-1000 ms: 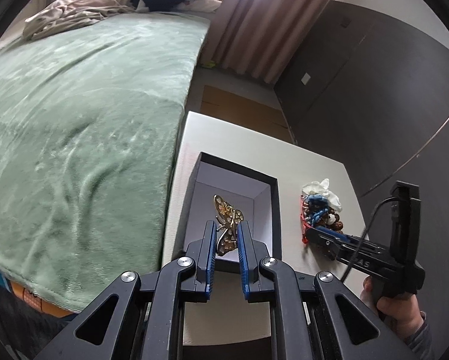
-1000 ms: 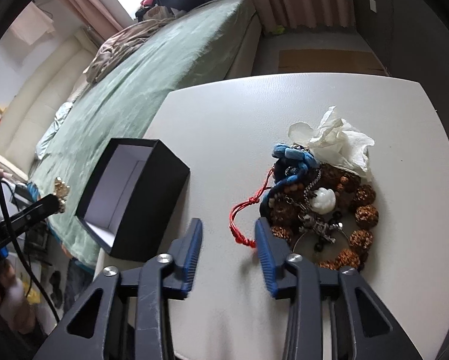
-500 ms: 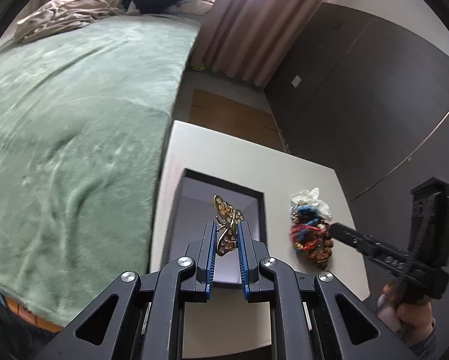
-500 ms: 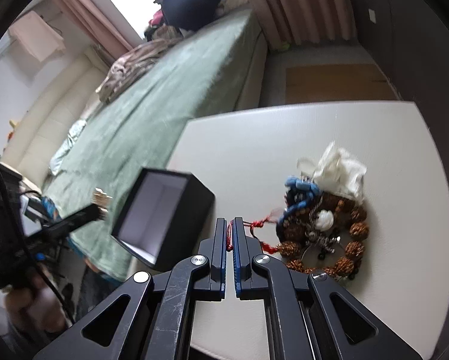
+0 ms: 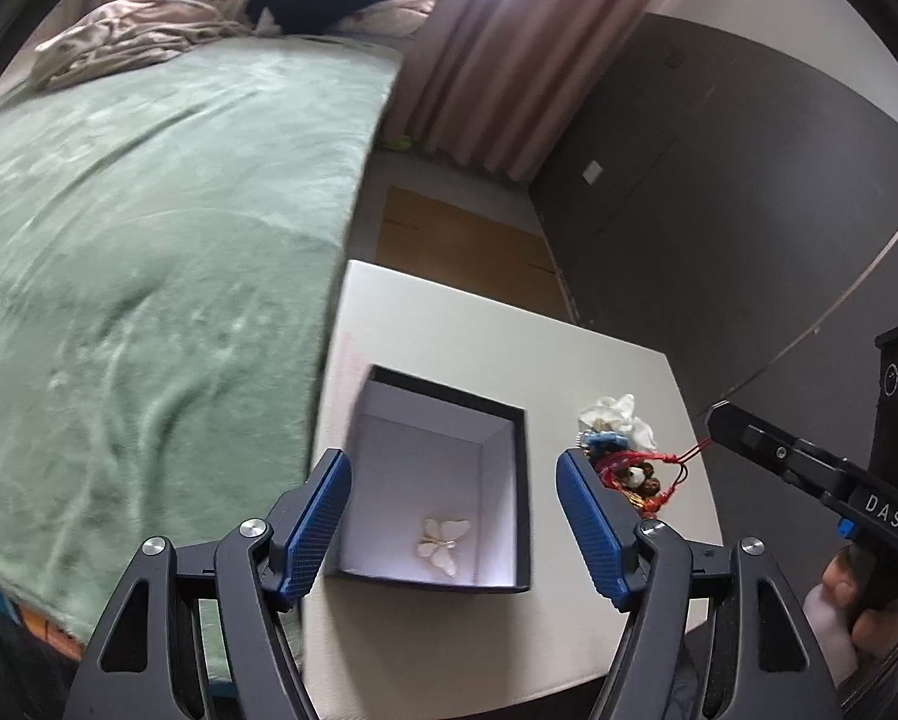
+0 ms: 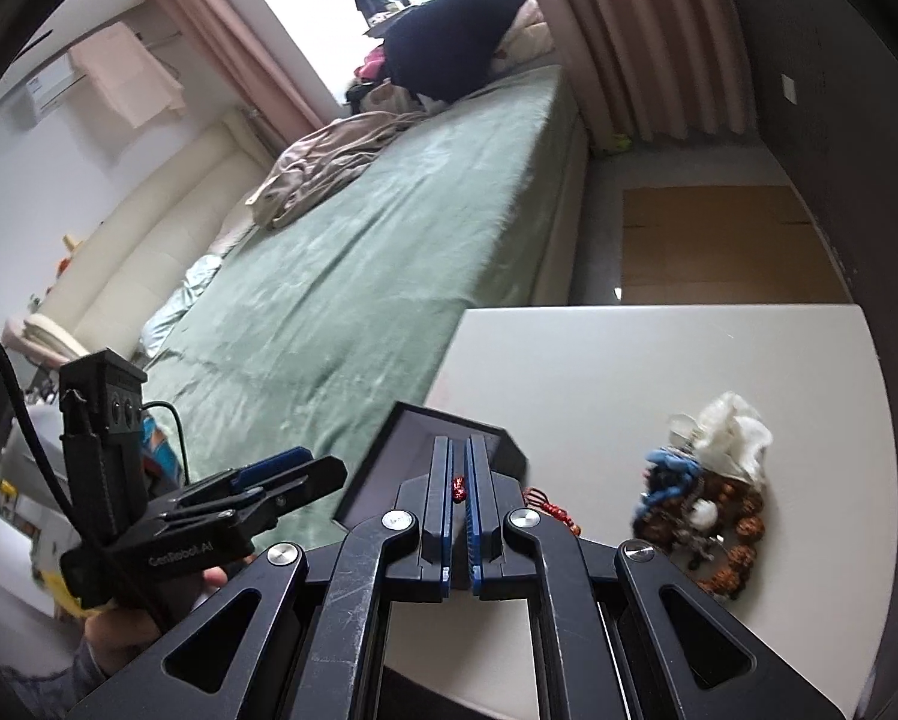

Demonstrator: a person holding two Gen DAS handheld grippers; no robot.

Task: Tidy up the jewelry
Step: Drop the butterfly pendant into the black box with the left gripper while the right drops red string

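My left gripper (image 5: pixel 453 531) jaws just sprang wide; pale butterfly brooch (image 5: pixel 438 546) lies in the square box (image 5: pixel 523 498); right gripper (image 6: pixel 459 495) pinches knotted red cord (image 6: pixel 458 487).

Left hand-held gripper (image 5: pixel 453 525) spread wide above black box (image 5: pixel 523 480), butterfly brooch (image 5: pixel 441 547) lying inside
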